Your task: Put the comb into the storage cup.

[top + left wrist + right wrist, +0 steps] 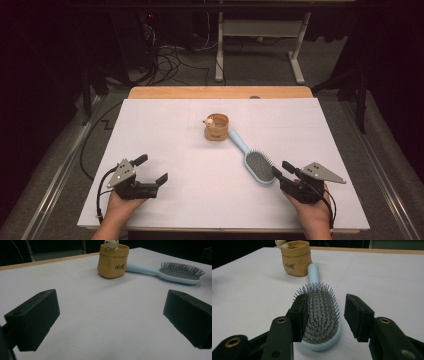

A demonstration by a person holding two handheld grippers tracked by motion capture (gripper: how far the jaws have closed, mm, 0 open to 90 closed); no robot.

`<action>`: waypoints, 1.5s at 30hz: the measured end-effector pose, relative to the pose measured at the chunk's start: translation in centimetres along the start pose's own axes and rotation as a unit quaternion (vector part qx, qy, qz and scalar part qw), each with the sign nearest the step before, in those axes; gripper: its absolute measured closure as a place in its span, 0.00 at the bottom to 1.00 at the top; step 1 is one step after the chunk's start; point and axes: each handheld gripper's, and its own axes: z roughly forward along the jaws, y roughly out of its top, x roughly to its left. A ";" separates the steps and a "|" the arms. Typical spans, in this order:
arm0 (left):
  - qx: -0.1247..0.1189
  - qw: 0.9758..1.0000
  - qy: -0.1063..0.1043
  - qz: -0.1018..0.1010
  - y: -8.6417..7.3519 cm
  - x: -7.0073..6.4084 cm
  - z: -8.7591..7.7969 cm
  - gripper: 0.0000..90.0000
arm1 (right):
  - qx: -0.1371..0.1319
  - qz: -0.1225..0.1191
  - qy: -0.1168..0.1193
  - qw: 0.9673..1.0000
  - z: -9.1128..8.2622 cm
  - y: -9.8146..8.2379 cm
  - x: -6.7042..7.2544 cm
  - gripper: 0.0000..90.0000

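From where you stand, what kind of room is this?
Probably a lab or recording workshop, not a home: a white-topped table stands in a dark room, loose cables trail over the floor behind it, and a bare bench frame stands further back.

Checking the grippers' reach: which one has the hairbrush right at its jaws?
The right gripper: its open jaws flank the hairbrush head. The left gripper sits apart over bare table.

Table evenly lit; surroundings dark; shadows soft.
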 end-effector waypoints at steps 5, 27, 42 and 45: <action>-0.001 1.000 -0.001 -0.001 0.0 0.0 0.0 0.01 | 0.001 -0.001 0.003 1.000 0.2 0.0 -0.1 0.49; -0.007 1.000 0.002 0.001 0.1 0.1 -0.1 0.01 | 0.001 -0.010 0.004 1.000 0.7 -0.1 0.0 0.04; -0.005 1.000 0.000 -0.009 0.1 0.6 -0.1 0.01 | 0.012 -0.022 -0.008 1.000 1.3 0.1 0.6 0.00; 0.000 1.000 0.004 -0.008 0.0 0.7 0.0 0.01 | 0.026 -0.024 -0.011 0.999 1.7 0.2 0.8 0.00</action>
